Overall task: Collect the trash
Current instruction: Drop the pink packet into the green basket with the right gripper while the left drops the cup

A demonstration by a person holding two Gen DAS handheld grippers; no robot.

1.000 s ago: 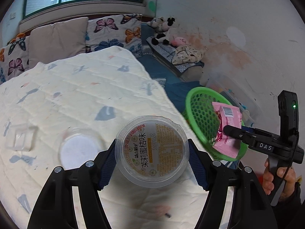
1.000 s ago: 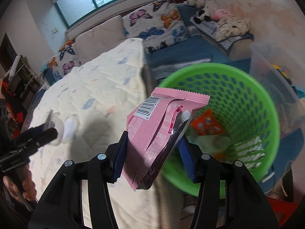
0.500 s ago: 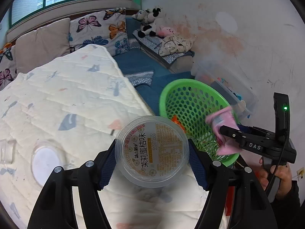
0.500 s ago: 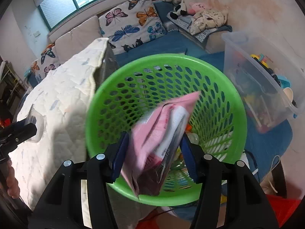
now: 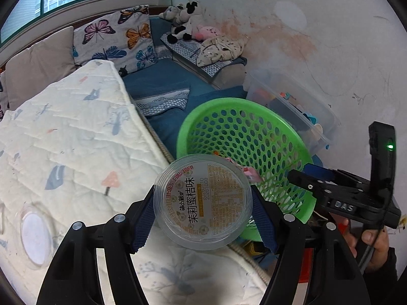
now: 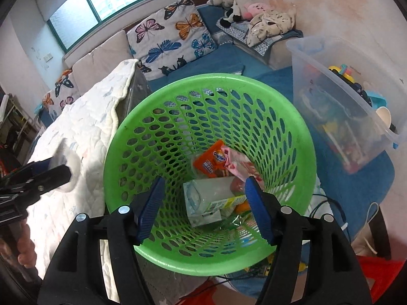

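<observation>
The left gripper (image 5: 203, 203) is clamped on a round clear cup (image 5: 203, 204) with a printed label, one blue pad on each side of it. The cup is held beside the green basket (image 5: 254, 137), above the edge of the quilt (image 5: 71, 137).

The right gripper (image 6: 204, 206) is above the basket (image 6: 157, 117), pointing down into it. Its fingers (image 6: 150, 207) are spread apart and nothing is between them. In the left view it (image 5: 302, 175) is over the basket's rim.

The pink packet (image 6: 240, 165) lies at the bottom of the basket. It touches an orange packet (image 6: 211, 162) and is just beside a clear box (image 6: 208, 198) with a green label.

A second round lid (image 5: 33, 233) lies on the quilt, well apart from the basket. A clear bin (image 6: 340, 106) with toys stands just beside the basket, on the side away from the quilt.
</observation>
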